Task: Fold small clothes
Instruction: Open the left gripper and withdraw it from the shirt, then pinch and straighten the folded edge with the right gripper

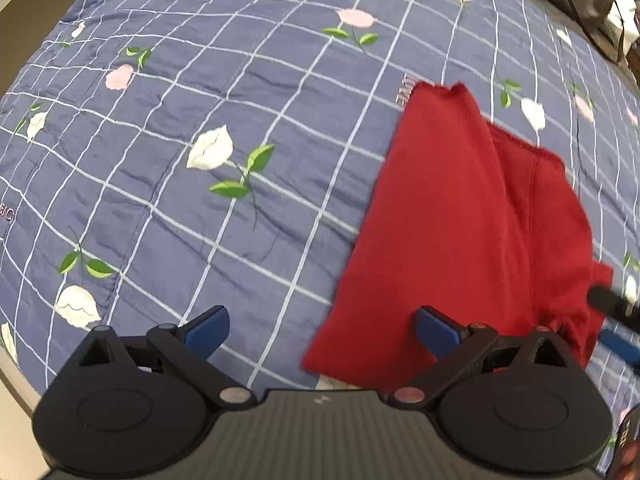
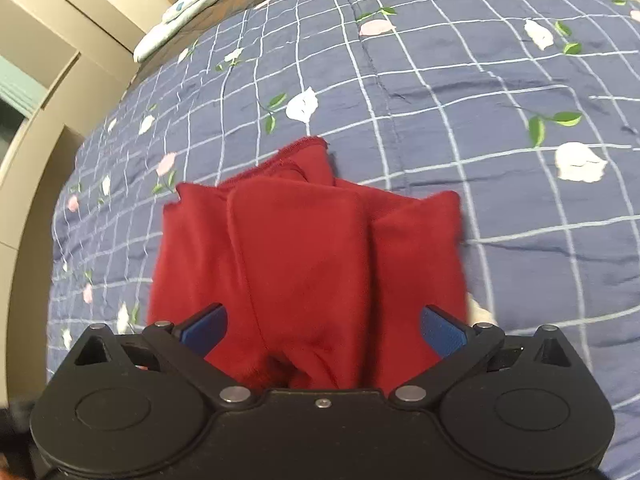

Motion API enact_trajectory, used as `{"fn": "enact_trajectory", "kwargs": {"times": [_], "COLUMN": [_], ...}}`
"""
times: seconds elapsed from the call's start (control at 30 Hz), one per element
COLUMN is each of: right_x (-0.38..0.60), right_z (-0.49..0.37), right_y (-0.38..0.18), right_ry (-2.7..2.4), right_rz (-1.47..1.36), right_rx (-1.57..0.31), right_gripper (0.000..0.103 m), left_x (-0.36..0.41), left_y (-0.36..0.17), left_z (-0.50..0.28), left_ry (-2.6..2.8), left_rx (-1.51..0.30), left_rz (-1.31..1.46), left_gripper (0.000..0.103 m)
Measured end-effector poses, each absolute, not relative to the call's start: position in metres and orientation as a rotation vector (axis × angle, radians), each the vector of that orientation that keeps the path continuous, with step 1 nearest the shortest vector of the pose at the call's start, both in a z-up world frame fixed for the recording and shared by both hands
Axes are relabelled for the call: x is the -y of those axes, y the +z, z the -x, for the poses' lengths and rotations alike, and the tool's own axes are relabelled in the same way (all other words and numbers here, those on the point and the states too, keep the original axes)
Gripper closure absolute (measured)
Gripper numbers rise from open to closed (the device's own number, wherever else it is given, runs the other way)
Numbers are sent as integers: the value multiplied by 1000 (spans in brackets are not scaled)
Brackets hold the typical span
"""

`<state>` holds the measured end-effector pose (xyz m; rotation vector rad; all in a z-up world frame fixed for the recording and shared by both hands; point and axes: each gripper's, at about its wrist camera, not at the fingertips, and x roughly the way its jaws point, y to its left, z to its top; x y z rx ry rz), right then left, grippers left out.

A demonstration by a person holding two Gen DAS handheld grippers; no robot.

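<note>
A home bedroom: flowered quilt [image 2: 440,92] covering a bed, beige wardrobe [image 2: 48,40] alongside.

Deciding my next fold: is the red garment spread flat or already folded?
Partly folded. The red garment lies on the quilt with overlapping layers and a raised centre panel; both grippers' jaws stand open, holding nothing.

The left gripper [image 1: 322,334], a black two-finger tool with blue pads, has its fingers [image 1: 208,330] spread wide apart and nothing lies between them. Its broad black body with two round pivot housings fills the bottom of the left wrist view, tilted downward. The right gripper [image 2: 324,332], built the same in black with blue-padded fingers [image 2: 442,330], also stands spread wide, its pads clamping nothing. From the left wrist view, part of the right gripper shows at the far right edge as a dark finger with a blue pad, blurred, close beside the left one.
</note>
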<state>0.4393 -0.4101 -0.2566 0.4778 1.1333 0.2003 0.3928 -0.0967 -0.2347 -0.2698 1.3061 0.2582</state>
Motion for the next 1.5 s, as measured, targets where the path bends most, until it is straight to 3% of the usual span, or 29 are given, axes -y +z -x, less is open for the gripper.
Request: {"fn": "enact_trajectory", "kwargs": {"times": [0.1, 0.2, 0.33, 0.43, 0.67, 0.93, 1.33, 1.4, 1.47, 1.5], "right_x": [407, 407, 406, 415, 434, 450, 448, 451, 454, 456], "right_z": [-442, -441, -433, -427, -411, -403, -408, -407, -404, -403], "right_y": [-258, -264, -266, -262, -237, -268, -262, -267, -265, -264], "right_ry": [175, 175, 142, 137, 146, 91, 72, 78, 76, 73], "right_rz": [-485, -486, -465, -498, -416, -356, -279, -302, -315, -325], "right_rx": [-1118, -1154, -1165, -1140, -1062, -1149, -1133, -1159, -1157, -1153], "right_gripper": [17, 39, 87, 95, 97, 97, 98, 95, 80, 78], "left_x": [102, 105, 109, 111, 121, 135, 140, 142, 143, 143], "left_y": [-240, -243, -243, -239, -222, -238, -244, -245, -244, -244], "left_z": [-392, -392, -394, -396, -405, -412, -409, -410, -410, -410], "left_ry": [243, 228, 205, 182, 118, 116, 107, 104, 99, 99], "left_rx": [-1323, -1334, -1338, -1330, -1283, -1335, -1370, -1371, -1368, -1368], "left_rz": [247, 236, 222, 222, 233, 155, 171, 173, 172, 171], "left_gripper": [2, 2, 2, 2, 2, 2, 2, 2, 2, 2]}}
